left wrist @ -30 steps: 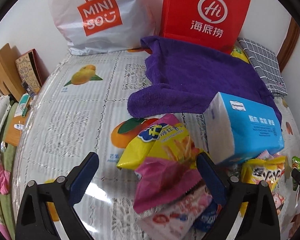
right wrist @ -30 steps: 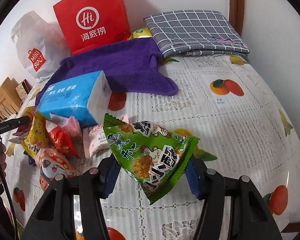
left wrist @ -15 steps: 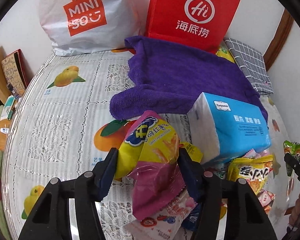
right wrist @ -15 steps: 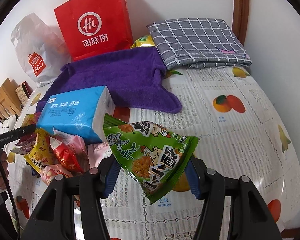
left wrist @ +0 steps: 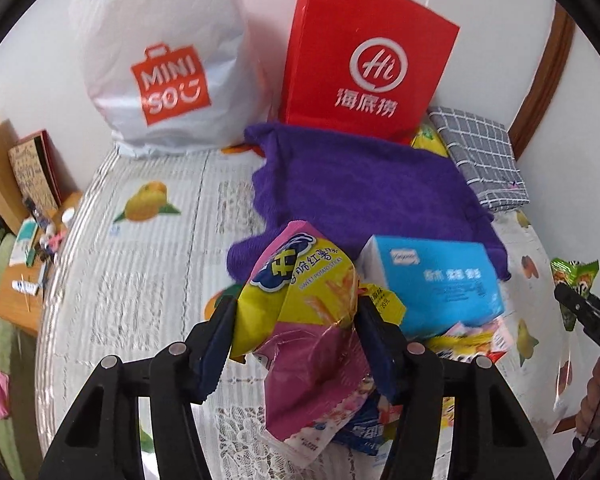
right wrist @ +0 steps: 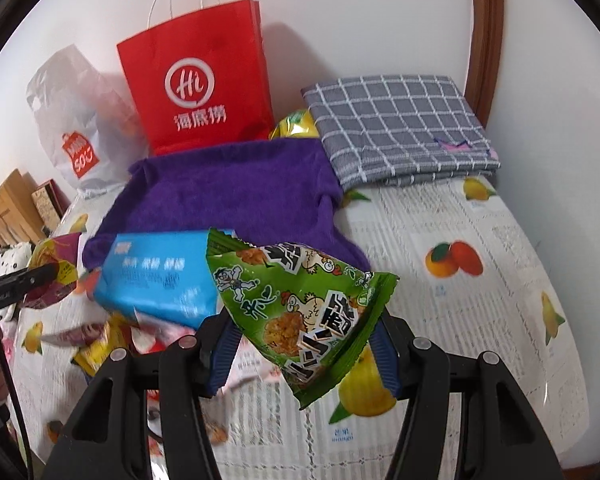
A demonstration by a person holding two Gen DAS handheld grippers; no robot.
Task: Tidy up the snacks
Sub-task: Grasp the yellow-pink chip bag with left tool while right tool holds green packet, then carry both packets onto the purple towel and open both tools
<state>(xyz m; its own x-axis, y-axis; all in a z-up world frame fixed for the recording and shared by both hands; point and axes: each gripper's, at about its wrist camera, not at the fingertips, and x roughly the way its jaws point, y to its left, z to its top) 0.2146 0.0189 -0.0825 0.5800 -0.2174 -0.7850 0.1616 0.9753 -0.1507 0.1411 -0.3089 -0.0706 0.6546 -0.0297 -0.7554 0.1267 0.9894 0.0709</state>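
Left gripper (left wrist: 296, 344) — fingers, spread a second ago, now pinch yellow-pink snack bag (left wrist: 304, 320), lifted clear. Right gripper (right wrist: 304, 350) — fingers pinching green snack bag (right wrist: 300, 304). Both ready for sorting.

Yellow-pink snack bag (left wrist: 304, 320) and green snack bag (right wrist: 300, 312), both lifted.

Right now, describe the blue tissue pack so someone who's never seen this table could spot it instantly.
Start at the red paper bag standing against the wall, then come forward across the purple towel spread before it. At the towel's near edge sits the blue tissue pack, above a heap of small snack packets. It is the only boxy, plain sky-blue item there.
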